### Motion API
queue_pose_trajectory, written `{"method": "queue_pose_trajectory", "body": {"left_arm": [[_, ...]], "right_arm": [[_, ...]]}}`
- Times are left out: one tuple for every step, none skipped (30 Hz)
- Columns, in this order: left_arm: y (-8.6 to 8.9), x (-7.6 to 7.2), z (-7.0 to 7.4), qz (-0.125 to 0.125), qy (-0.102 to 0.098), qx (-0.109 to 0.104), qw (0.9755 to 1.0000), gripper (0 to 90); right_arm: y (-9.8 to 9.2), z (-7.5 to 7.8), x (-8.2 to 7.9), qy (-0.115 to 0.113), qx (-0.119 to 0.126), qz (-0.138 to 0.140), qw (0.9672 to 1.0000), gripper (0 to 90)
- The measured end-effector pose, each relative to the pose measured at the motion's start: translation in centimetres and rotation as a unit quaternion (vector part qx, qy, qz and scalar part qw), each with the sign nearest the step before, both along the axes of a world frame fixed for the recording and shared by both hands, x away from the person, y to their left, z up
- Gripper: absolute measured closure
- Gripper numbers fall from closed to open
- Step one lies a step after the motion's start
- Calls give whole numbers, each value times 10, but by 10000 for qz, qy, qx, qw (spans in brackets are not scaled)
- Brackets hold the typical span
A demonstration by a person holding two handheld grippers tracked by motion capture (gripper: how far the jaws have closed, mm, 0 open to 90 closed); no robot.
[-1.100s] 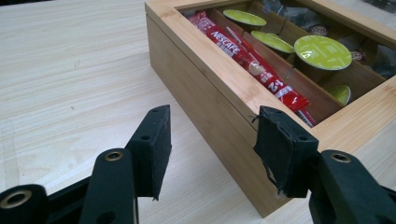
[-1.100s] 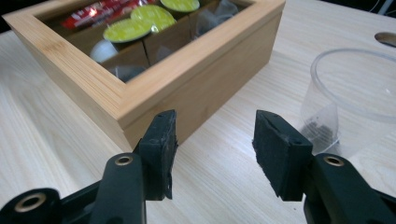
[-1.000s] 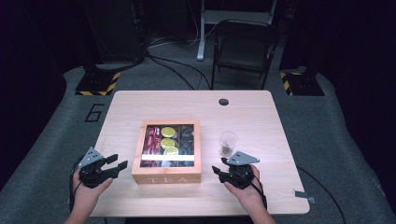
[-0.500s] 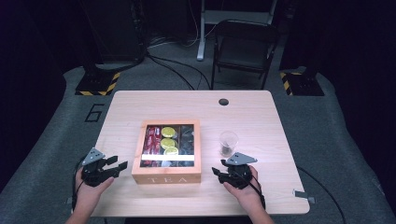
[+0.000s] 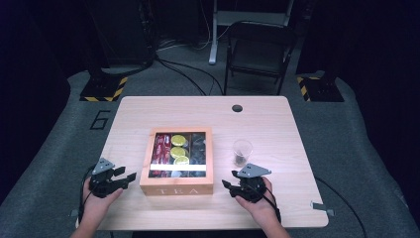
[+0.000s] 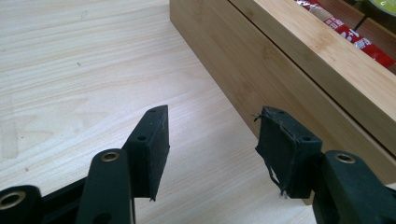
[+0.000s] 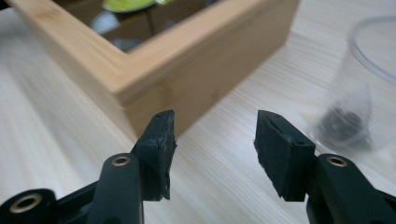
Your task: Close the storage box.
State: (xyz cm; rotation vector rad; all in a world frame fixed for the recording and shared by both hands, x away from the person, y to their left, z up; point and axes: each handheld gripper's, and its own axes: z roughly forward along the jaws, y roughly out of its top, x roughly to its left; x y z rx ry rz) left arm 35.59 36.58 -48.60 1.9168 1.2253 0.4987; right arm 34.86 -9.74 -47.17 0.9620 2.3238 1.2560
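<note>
While both hands rest at the near edge of the pale wooden bench (image 5: 277, 124), the square bamboo tea box with a glass-panelled lid (image 5: 177, 189) stands closed at the bench centre, between the two sets of tongs. Its compartments show red packets at the left, yellow-green rounds in the middle and dark items at the right. A clear plastic cup with a dark pyramid tea bag inside (image 5: 241, 152) stands just right of the box, apart from it.

Compared with the view a second ago, both hands sit slightly nearer the person; box and cup have not shifted.

Left tongs (image 5: 130, 176): the jaws have just been opening and stand parted, nothing between them, aimed along the box's left wall (image 6: 261, 65) without touching it.

Right tongs (image 5: 225, 184): parted, empty, facing the box's near right corner (image 7: 140, 88), with the cup (image 7: 359, 93) to the right.

Judgement: no grasp has begun. The widening left jaws suggest preparation to approach the box, probably to lift its lid.
</note>
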Motion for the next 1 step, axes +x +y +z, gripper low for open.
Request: {"method": "queue_pose_trajectory", "body": {"left_arm": [[0,-1,0,6,-10,-9,10000,428]], "right_arm": [[4,2,-2,-32,57,83,9999,451]]}}
